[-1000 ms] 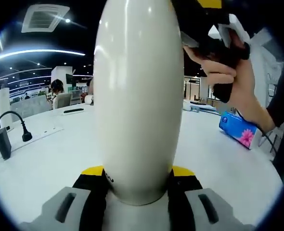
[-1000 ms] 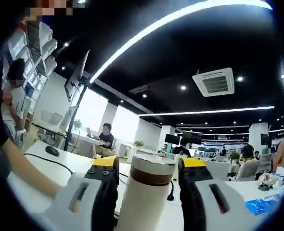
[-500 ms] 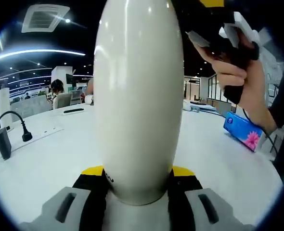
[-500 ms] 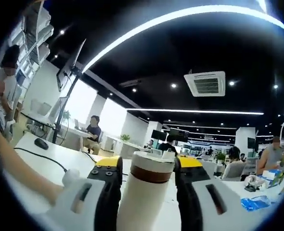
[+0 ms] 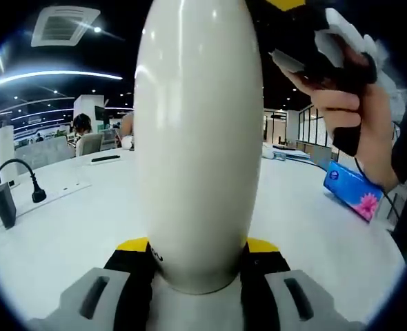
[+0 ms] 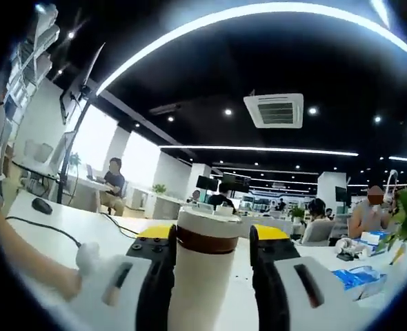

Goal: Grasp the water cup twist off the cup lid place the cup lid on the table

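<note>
Since a second ago, the hand in the upper right of the left gripper view has drifted further right and a little up, while the right gripper view has swung so that the ceiling vent now sits nearer the centre top. The cup itself has not shifted between the left tongs.

Left tongs: clamped on the cup's lower body, the yellow-tipped jaws pressed against either side of the white shell at the bottom centre of the left gripper view. The cup rises through the middle of that frame and runs off its top edge.

Right tongs: closed on the cup near its top, one jaw on each side, at the bottom centre of the right gripper view. The lid is still on, a white cap above a brown band.

Behind the cup lies the white worktop, with a blue tissue pack at the right and a black cable at the left.
</note>
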{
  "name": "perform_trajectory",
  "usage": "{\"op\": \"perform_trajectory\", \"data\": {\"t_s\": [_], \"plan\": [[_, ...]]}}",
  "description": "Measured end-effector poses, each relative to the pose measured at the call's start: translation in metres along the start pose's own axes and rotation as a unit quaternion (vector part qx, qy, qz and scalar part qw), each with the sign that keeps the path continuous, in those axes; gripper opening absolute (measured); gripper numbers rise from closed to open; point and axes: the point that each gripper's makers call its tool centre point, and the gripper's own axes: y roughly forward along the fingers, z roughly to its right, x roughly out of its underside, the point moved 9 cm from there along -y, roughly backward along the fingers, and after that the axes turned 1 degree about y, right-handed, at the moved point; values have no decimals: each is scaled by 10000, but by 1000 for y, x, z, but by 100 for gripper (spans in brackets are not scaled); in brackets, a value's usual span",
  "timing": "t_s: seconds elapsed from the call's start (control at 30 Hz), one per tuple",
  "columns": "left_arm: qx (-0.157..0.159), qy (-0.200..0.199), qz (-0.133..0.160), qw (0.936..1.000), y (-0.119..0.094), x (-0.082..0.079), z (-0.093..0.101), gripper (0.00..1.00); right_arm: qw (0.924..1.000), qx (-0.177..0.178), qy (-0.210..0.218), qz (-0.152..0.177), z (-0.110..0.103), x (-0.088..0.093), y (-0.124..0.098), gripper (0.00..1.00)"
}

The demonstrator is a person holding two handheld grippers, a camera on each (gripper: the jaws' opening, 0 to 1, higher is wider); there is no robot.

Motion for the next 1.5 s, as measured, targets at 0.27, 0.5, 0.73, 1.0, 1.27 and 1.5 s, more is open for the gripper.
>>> {"op": "perform_trajectory", "data": {"t_s": [0.27, 0.5, 0.73, 1.0, 1.27, 1.5], "plan": [[-1, -3, 0, 10000, 1, 1, -1, 51, 9996, -236, 107, 60, 1, 1, 1, 40], [-10, -6, 1, 10000, 1, 1, -2, 51, 9983, -517, 246, 87, 5, 5, 2, 39], [-1, -2, 3, 10000, 1, 1, -3, 51, 9980, -580, 232, 132, 5, 5, 3, 41], [0, -3, 0, 10000, 2, 2, -6, 51, 9987, -443, 211, 152, 0, 2, 9, 45], [-1, -4, 2, 10000, 4, 2, -9, 51, 9975, -497, 473, 187, 5, 2, 11, 43], [-1, -2, 6, 10000, 4, 2, -10, 51, 9938, -937, 526, 283, 13, 4, 13, 43]]}}
